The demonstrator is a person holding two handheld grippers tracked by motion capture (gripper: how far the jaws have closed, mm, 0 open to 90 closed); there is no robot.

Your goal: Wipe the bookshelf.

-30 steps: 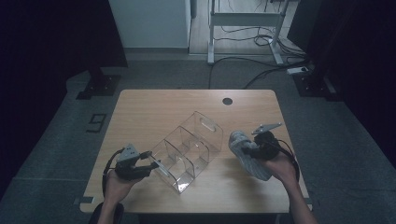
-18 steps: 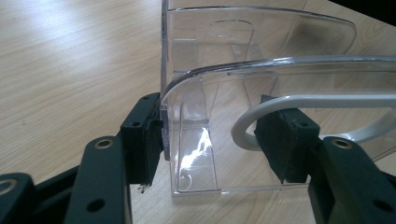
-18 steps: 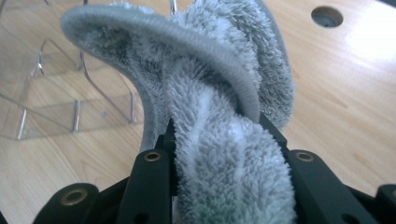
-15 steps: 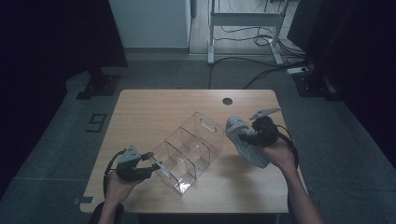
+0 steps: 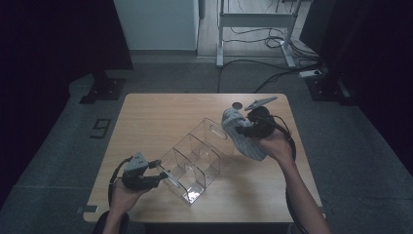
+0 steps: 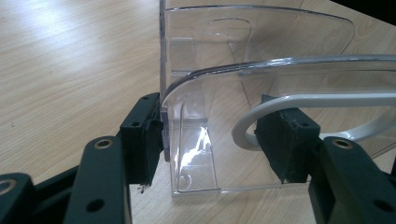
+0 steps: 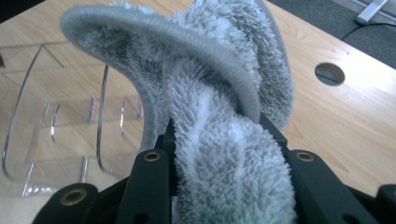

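The left gripper (image 5: pixel 163 174) pinches the near end wall of the clear organizer (image 5: pixel 199 158) between its fingers (image 6: pixel 142 140) on the tabletop (image 5: pixel 160 117), while the right gripper (image 5: pixel 242 130) clamps a fluffy grey towel (image 5: pixel 241 134) between its fingers (image 7: pixel 154 172), above the organizer's far end.

L tool (image 5: pixel 163 176) clamped low, R tool (image 5: pixel 242 130) clamped, raised.

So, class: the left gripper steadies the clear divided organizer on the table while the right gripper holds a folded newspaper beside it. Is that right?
Not quite. The right gripper is clamped on a fluffy grey slipper, as the right gripper view shows. The left gripper does steady the clear organizer.
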